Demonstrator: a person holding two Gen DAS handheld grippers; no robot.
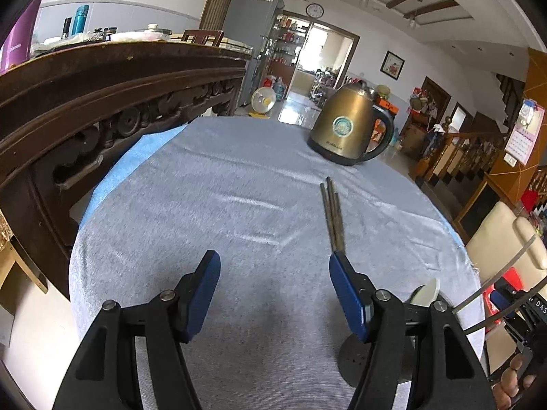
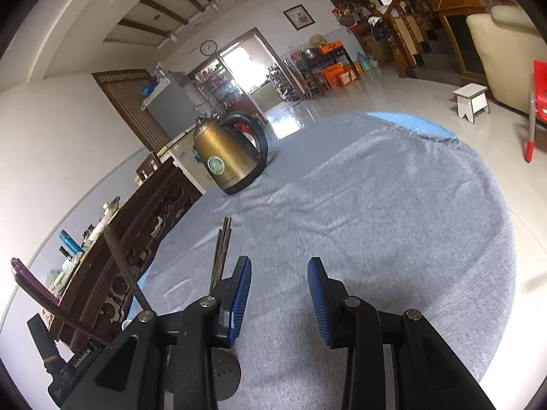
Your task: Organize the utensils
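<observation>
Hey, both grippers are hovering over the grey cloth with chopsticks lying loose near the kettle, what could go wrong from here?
1. The chopsticks lie bunched together; the open left hand-held gripper might catch only some and scatter the rest.
2. The cloth is wrinkled, so pinching low could snag fabric and drag it.
3. A black perforated disc sits under both tools, and the right hand-held gripper is close by; they could bump.

Both wrist views low over cloth-covered table point(image 1: 239, 171), facing forward, sharing kettle point(image 1: 348, 126) and chopsticks point(image 1: 333, 215)
</observation>
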